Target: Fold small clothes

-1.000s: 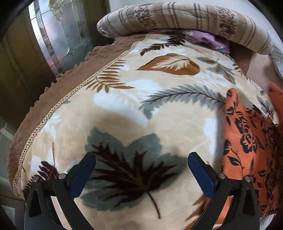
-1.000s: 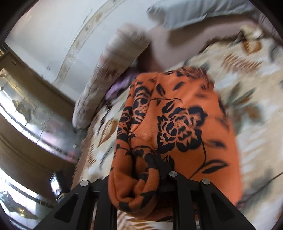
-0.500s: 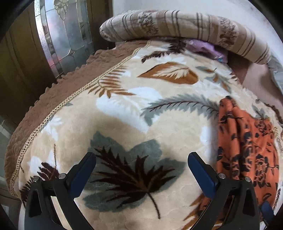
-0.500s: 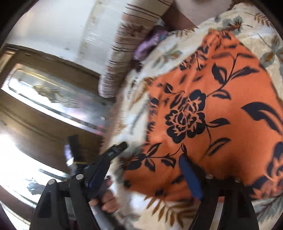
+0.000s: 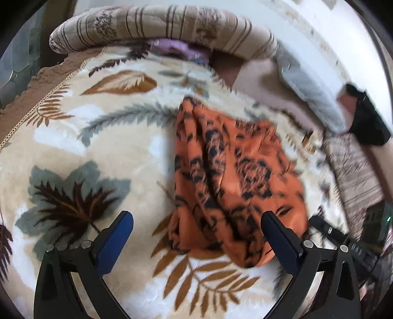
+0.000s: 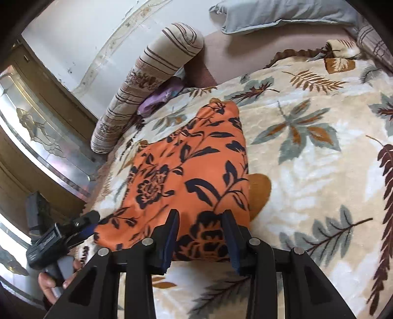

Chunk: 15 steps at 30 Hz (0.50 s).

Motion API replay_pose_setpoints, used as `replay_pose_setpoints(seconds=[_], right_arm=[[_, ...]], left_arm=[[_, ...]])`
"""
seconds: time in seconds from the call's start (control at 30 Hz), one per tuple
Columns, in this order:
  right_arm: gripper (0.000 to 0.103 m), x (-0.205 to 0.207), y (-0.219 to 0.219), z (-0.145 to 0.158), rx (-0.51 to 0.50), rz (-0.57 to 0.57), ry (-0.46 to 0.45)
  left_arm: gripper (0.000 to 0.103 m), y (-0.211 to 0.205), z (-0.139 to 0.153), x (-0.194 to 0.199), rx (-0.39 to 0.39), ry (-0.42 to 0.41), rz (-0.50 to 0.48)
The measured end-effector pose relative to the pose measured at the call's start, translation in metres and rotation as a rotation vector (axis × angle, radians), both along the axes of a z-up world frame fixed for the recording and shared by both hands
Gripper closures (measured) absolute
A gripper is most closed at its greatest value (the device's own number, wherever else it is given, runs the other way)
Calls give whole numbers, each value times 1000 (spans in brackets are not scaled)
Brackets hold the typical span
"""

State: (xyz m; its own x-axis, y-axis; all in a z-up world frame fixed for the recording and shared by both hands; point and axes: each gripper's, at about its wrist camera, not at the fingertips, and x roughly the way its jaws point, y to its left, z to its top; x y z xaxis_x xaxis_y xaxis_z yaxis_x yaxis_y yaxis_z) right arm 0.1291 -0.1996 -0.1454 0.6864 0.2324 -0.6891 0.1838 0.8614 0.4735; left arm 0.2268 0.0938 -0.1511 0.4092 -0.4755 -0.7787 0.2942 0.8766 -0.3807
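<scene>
Left wrist view: left gripper (image 5: 196, 235) stood wide apart, nothing between the pads, hovering over the leaf-print blanket (image 5: 98, 137). Orange floral garment (image 5: 235, 176) lay bunched and creased just ahead and to the right of the claw, its near corner beside the right-hand finger (image 5: 280, 240); contact hard to call. Frame smeared by motion blur, so fold lines in the cloth were hard to read. Right gripper (image 5: 343, 243) poked in past that finger, only partly seen. Striped bolster (image 5: 152, 27) and a purple item (image 5: 176, 47) sat far ahead; a black object (image 5: 368, 122) at far right was unidentifiable.

Right wrist view: right gripper (image 6: 200, 235) had jaws that had just been closing, garment's near edge (image 6: 203, 243) between them. Pads looked near the cloth but not clearly pinching, so read as released, w/ low confidence. Garment (image 6: 186, 171) spread flatter here, running ahead and left of the claw. Left gripper (image 6: 81, 228) sat to the left at the cloth's other near corner, person's hand (image 6: 56, 282) on its handle, cut off by the frame. Grey pillow (image 6: 282, 14) far ahead.

Step, prob.: taking the two near corners for a fold. Next would need both claws to clamp the hem, then lift and carry it over toward the far edge, kept level.
</scene>
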Motion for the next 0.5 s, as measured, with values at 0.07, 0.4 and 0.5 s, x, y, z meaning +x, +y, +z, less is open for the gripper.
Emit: replay_pose_setpoints(seconds=[0.07,0.4,0.5], right_arm=[[64,6,1,-11,-7,-13,23],[64,10,-2,-32,84,-5,18],[64,9,-1,-33,107,-2,9]], left_arm=[[0,-6,-5,-2,33,9,-21],[70,-32,-8,-12,113,-55,-115],[76,-20,-5,-5,52,-46,-71]])
